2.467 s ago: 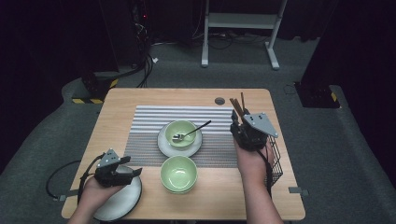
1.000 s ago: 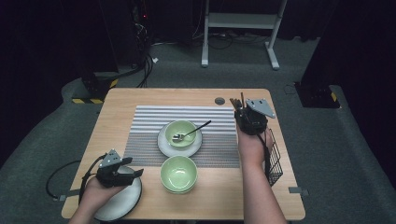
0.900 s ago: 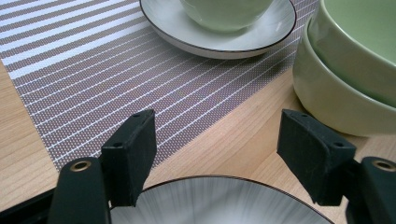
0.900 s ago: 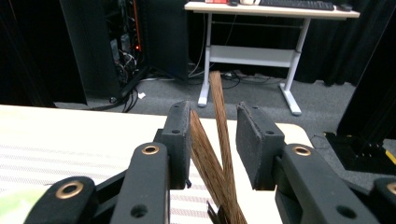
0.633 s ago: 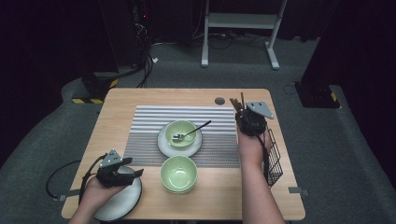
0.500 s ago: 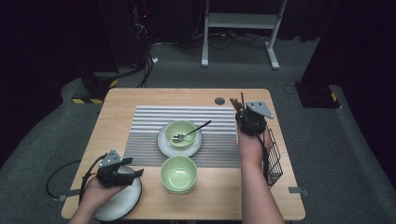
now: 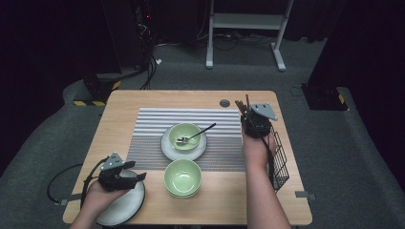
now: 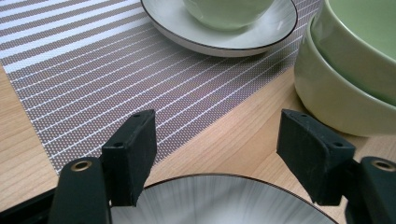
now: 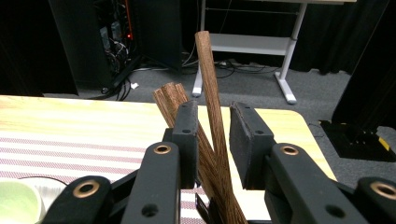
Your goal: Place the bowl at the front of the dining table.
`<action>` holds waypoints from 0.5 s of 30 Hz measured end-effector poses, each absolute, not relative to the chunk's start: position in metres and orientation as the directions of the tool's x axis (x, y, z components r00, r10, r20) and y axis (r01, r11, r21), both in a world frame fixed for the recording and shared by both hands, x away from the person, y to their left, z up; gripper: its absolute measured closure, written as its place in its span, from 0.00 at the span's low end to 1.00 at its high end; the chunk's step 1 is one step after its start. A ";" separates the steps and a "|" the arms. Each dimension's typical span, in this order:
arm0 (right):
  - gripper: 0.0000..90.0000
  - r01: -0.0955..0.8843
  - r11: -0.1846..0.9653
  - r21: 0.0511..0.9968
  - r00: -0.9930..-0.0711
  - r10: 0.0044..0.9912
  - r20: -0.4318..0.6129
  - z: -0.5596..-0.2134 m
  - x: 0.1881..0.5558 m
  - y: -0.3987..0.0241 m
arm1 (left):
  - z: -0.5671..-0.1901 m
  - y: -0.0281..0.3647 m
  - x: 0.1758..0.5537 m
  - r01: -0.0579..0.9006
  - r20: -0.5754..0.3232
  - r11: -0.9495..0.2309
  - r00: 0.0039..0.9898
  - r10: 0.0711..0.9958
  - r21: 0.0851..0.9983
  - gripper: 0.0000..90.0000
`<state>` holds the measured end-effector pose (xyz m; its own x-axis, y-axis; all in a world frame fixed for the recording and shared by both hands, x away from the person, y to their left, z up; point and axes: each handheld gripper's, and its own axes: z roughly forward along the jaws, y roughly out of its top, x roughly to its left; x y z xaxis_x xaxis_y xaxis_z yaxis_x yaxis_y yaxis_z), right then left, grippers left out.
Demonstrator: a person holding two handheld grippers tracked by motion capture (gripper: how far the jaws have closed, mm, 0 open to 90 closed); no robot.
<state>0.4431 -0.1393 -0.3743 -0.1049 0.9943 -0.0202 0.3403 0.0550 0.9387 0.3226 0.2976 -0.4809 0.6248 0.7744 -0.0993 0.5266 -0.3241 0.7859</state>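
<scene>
right gripper [image 9: 211, 140] farther along wooden table [image 7: 143, 102], closing around wooden sticks [image 9: 210, 88]; left gripper [image 8: 217, 154] wide, empty

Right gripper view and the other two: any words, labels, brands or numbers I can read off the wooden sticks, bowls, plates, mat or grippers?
None: no readable text on any of them.
Wooden sticks between the right gripper jaws: bare wood grain, unmarked.
Green bowls, plates and striped mat: plain, only stripes.
Left gripper: black, unlabelled.
Yellow-black hazard stripes on the floor: a pattern, no lettering.
</scene>
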 end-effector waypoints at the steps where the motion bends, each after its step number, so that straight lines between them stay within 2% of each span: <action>1: 0.81 0.340 0.055 0.939 -0.105 0.994 -0.020 -0.374 0.443 -0.139 | -0.481 0.298 0.323 0.527 -0.099 -0.324 0.625 0.774 0.786 0.32; 5: 0.88 0.344 0.062 0.937 -0.102 0.994 -0.028 -0.375 0.443 -0.138 | -0.480 0.298 0.322 0.526 -0.100 -0.322 0.624 0.775 0.787 0.32; 15: 0.90 0.328 0.094 0.940 -0.109 0.992 -0.061 -0.372 0.433 -0.138 | -0.479 0.297 0.322 0.522 -0.096 -0.325 0.627 0.773 0.789 0.32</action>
